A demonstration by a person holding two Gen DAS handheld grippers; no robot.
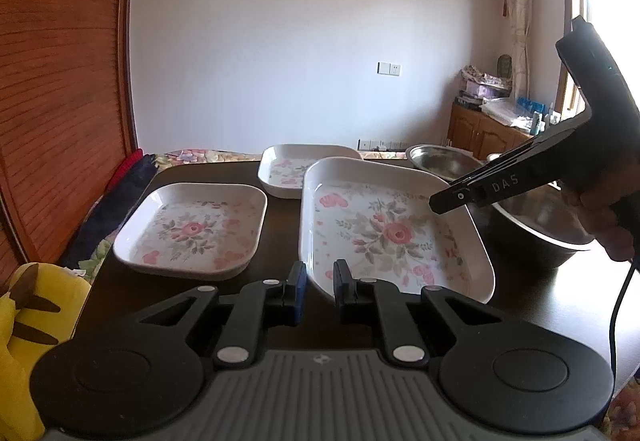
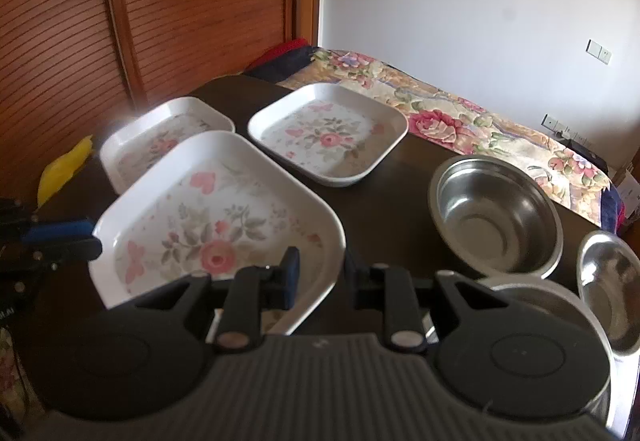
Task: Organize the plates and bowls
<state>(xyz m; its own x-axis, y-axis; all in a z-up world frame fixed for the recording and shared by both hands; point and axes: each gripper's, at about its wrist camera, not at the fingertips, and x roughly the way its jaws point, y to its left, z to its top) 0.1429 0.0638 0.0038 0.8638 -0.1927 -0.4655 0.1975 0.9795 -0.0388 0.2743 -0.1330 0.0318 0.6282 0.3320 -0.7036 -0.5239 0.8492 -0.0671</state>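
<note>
Three white square plates with a rose print lie on a dark table [image 1: 276, 241]. The nearest plate [image 1: 384, 233] [image 2: 216, 225] is raised and tilted. My left gripper [image 1: 320, 281] is shut on its near corner rim. My right gripper [image 2: 320, 273] is shut on its opposite edge; it also shows in the left wrist view [image 1: 448, 201]. A second plate [image 1: 192, 229] [image 2: 160, 137] lies to the left. A third [image 1: 292, 165] [image 2: 328, 133] lies further back. Three steel bowls [image 2: 496, 213] [image 2: 612, 281] [image 1: 440, 157] stand at the right.
A wooden louvred door [image 1: 60, 81] stands at the left. A yellow plush toy [image 1: 24, 321] sits at the table's near left corner. A floral bedspread [image 2: 480, 121] lies behind the table. A cabinet with clutter [image 1: 488, 121] stands by the window.
</note>
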